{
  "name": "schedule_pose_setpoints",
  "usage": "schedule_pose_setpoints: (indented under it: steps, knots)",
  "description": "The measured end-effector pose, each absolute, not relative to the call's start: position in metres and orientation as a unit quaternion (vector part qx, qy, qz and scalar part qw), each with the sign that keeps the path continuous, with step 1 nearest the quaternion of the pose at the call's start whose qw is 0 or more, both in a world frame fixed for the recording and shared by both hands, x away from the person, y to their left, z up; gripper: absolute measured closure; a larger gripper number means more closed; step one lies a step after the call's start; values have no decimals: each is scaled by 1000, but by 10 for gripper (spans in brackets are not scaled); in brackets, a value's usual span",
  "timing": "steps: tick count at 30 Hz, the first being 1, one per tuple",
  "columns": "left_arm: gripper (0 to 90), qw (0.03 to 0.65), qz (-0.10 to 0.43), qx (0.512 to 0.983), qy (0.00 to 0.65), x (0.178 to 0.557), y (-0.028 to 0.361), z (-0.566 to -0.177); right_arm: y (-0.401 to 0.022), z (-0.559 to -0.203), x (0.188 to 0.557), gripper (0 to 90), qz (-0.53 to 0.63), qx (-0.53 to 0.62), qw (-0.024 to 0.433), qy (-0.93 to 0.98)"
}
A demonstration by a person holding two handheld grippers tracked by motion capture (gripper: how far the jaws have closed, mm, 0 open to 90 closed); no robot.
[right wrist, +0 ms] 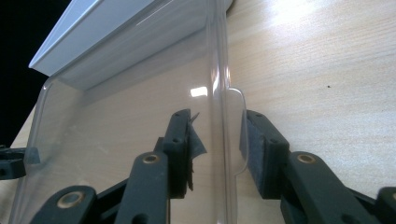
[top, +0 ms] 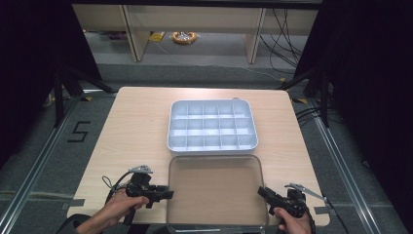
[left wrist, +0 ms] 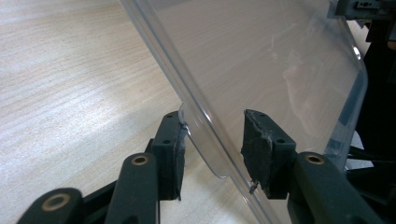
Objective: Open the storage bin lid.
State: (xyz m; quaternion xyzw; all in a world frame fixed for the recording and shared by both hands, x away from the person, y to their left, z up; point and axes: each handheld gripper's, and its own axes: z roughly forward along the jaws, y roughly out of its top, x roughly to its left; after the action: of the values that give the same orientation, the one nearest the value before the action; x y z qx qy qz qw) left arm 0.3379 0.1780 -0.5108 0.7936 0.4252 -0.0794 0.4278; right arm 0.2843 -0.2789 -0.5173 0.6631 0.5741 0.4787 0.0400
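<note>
A clear plastic lid [top: 216, 187] lies flat on the wooden table [top: 136, 126], just in front of a white tray [top: 212, 147] divided into several empty compartments. My left gripper [top: 168, 194] is at the lid's left edge. In the left gripper view it [left wrist: 212, 149] stands open, its jaws on either side of the lid's [left wrist: 261, 60] rim and small tab. My right gripper [top: 260, 191] is at the lid's right edge. It [right wrist: 217, 149] is also open, straddling the rim and tab of the lid [right wrist: 130, 116], with the tray [right wrist: 93, 32] beyond.
The lid's near edge reaches the table's front edge. Bare wood lies left and right of the tray. Beyond the table are a grey floor, desk legs, cables and dark curtains on both sides.
</note>
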Motion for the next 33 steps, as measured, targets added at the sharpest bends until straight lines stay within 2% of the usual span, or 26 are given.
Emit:
schedule_pose_setpoints:
  steps: [2, 3, 4, 8, 9, 11, 14, 17, 22, 25, 26, 27, 30, 31, 33]
  knots:
    - [579, 427, -77, 793, 428, 338, 177, -511, -282, -518, 285, 636, 474, 644, 64, 598]
    - [579, 427, -77, 793, 428, 338, 177, -511, -282, -518, 285, 636, 474, 644, 64, 598]
    - [576, 425, -76, 796, 423, 338, 177, -511, -279, -516, 284, 637, 479, 658, 40, 580]
    - [572, 419, -61, 803, 419, 337, 176, -511, -278, -516, 284, 638, 473, 659, 45, 583]
    - [545, 414, -57, 806, 419, 337, 175, -512, -280, -519, 286, 616, 470, 646, 74, 597]
    - [512, 411, -50, 807, 421, 337, 175, -512, -279, -517, 285, 609, 470, 658, 57, 585]
    - [370, 407, -32, 804, 432, 337, 174, -510, -279, -513, 284, 589, 479, 659, 62, 577]
    - [297, 406, -3, 800, 442, 338, 176, -506, -278, -514, 285, 578, 479, 651, 74, 584]
    - [299, 409, -10, 795, 447, 336, 179, -505, -283, -513, 285, 549, 475, 645, 78, 593]
    - [297, 413, -10, 798, 438, 335, 177, -504, -282, -511, 284, 522, 480, 659, 62, 576]
    - [297, 415, -9, 800, 433, 334, 177, -503, -283, -513, 285, 489, 481, 651, 87, 580]
    - [296, 417, -7, 800, 431, 333, 177, -503, -282, -509, 283, 470, 479, 661, 72, 573]
    - [290, 419, -3, 802, 426, 333, 177, -502, -281, -509, 284, 451, 487, 645, 95, 581]
    - [288, 424, -3, 800, 426, 333, 177, -501, -282, -507, 284, 423, 478, 628, 121, 602]
    - [287, 426, 1, 798, 426, 332, 178, -500, -281, -504, 283, 409, 472, 629, 122, 606]
